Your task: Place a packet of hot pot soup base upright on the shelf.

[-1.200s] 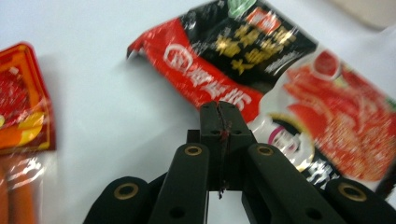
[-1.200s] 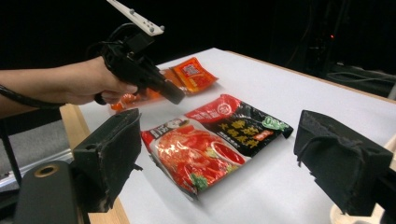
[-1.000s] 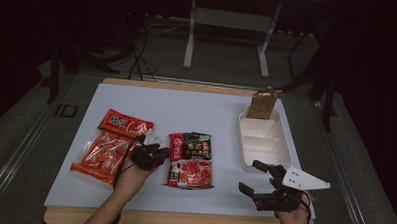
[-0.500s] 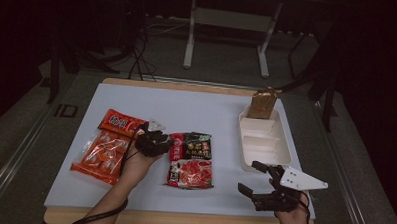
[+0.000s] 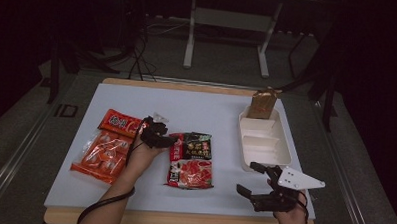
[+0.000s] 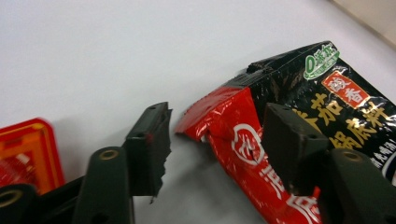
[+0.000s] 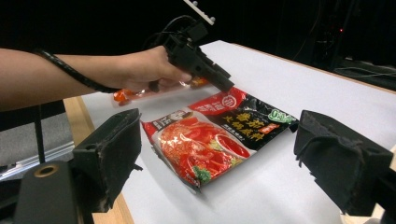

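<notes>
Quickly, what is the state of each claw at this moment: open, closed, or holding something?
Left claw: open, jaws just been widening, either side of the red-and-black plastic sauce packet's corner, not gripping it.
Right claw: open, holding nothing.

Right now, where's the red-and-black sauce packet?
In the high view the red-and-black sauce packet lies flat mid-table, right of the orange snack bags and left of the white tray. The left tool reaches its top-left corner.

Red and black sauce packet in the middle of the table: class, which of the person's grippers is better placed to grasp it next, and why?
Left. The left gripper, jaws just opened, straddles a corner of the sauce packet. The right gripper hangs open off to the side, near the white tray.
</notes>
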`<action>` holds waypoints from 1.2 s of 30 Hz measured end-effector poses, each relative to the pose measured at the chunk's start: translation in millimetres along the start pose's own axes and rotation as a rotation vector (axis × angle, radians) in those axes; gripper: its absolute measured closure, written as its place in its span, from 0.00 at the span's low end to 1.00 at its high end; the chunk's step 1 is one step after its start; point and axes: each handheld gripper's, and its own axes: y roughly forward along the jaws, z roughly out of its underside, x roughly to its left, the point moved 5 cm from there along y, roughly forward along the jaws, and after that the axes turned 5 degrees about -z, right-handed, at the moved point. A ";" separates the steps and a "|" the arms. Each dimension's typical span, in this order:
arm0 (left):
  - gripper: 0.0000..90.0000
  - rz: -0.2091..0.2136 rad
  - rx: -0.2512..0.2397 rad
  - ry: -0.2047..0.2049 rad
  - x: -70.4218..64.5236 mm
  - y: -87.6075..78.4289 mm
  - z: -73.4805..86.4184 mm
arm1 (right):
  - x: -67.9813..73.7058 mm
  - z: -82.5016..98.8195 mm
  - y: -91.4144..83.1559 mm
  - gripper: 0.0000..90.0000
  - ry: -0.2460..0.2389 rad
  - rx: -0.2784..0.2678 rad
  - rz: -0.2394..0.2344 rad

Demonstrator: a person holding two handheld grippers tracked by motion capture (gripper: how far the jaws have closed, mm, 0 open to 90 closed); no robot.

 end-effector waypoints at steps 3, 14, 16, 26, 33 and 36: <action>0.49 0.021 0.012 -0.007 2.0 6.8 -1.2 | 0.6 0.3 -0.3 0.16 -0.001 0.002 0.000; 0.64 0.109 0.104 -0.016 -1.9 22.1 4.8 | 0.6 2.3 -0.3 0.16 0.006 0.007 -0.007; 0.71 0.094 0.126 0.012 -7.5 21.7 4.6 | 0.0 2.7 0.2 0.16 0.005 0.009 -0.005; 0.90 0.040 0.170 -0.027 -13.2 21.3 0.9 | 0.6 1.6 2.0 0.16 0.009 0.009 -0.010; 0.95 -0.001 0.150 -0.007 -20.0 15.4 -4.5 | 0.0 2.6 3.1 0.17 0.011 0.014 -0.010; 0.96 -0.015 0.123 0.019 -23.8 8.7 -7.8 | -0.9 1.6 1.2 0.20 0.022 0.013 -0.003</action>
